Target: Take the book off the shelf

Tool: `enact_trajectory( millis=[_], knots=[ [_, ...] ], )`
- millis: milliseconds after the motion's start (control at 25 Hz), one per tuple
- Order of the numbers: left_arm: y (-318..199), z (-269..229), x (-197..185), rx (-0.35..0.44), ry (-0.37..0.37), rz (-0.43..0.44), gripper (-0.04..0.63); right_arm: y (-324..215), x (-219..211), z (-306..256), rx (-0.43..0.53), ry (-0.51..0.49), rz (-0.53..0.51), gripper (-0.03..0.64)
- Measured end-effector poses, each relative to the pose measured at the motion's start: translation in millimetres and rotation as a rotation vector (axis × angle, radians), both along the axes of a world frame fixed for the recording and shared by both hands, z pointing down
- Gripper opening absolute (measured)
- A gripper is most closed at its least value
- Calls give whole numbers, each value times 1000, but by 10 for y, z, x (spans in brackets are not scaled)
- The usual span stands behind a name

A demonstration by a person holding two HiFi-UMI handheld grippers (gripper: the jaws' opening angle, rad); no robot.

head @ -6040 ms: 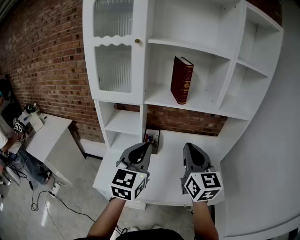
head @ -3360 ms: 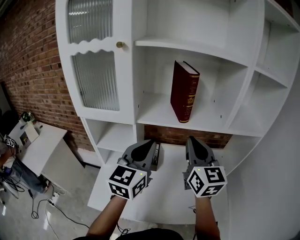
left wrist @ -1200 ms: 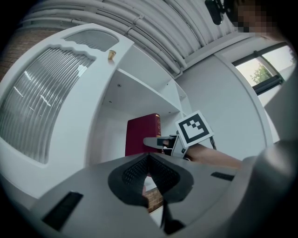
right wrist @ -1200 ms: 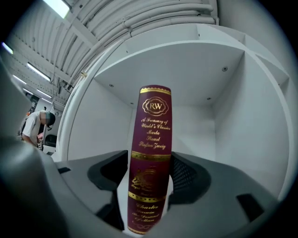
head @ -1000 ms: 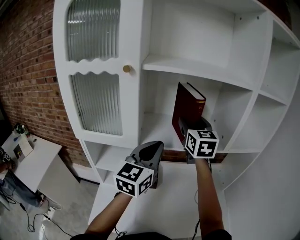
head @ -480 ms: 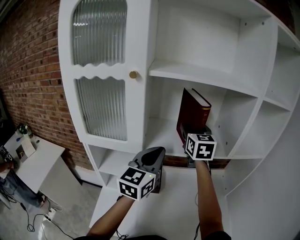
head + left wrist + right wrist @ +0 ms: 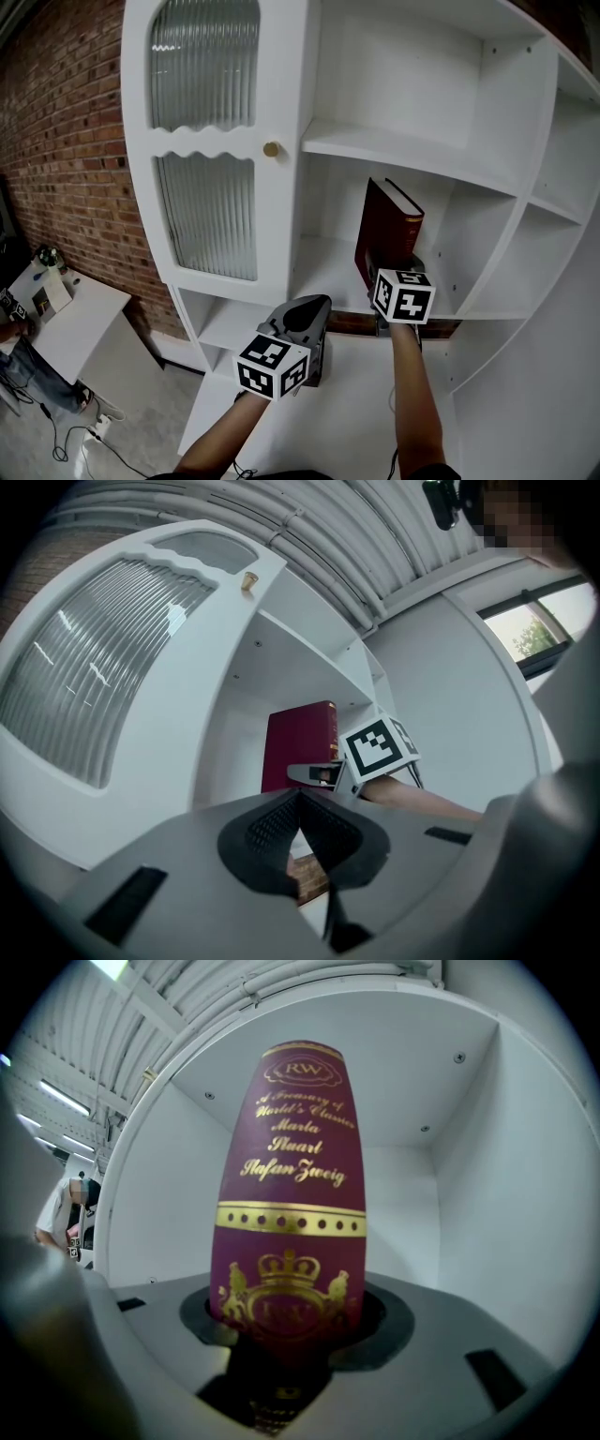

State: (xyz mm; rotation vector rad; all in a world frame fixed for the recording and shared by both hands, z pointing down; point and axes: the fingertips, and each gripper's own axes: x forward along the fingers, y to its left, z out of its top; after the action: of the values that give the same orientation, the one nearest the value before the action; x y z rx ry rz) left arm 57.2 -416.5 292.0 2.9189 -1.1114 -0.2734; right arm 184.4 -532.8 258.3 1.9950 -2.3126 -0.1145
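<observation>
In the head view the right gripper (image 7: 390, 262) reaches into the middle compartment of the white shelf (image 7: 323, 264), its jaws set around the lower spine of the dark red book (image 7: 386, 223). The book stands on end there, spine toward the near side, the only thing in that compartment. The left gripper (image 7: 312, 304) hangs lower and nearer, to the left, apart from the shelf board and touching nothing. A ribbed-glass door (image 7: 204, 214) with a brass knob (image 7: 271, 149) closes the compartment to the left. In the left gripper view the left gripper (image 7: 300, 799) has its dark pads pressed together at the tips, with nothing between them. Beyond it the right gripper (image 7: 315, 773) sits against the foot of the book (image 7: 295, 747). In the right gripper view the right gripper (image 7: 291, 1327) has just been closing its jaws — they are still wide, and the book (image 7: 295, 1194) fills the gap, with a pad against each cover low on the gold-crested spine. The book's foot rests on the shelf board, and white compartment walls (image 7: 473, 1194) stand well clear on both sides.
</observation>
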Motion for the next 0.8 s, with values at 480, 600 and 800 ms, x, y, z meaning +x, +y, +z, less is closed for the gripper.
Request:
enact_trajectory(
  millis=[480,600,800],
  knots=[
    [85,-42,22,3,8,5,15,210,-70,-43,8,-14,-38,241],
    [120,-41,35,2,8,4,15,298,-90,-79,21,-21,-51,241],
    [186,-61,62,4,11,-4,15,475,-109,-165,49,-16,-72,239]
  ],
)
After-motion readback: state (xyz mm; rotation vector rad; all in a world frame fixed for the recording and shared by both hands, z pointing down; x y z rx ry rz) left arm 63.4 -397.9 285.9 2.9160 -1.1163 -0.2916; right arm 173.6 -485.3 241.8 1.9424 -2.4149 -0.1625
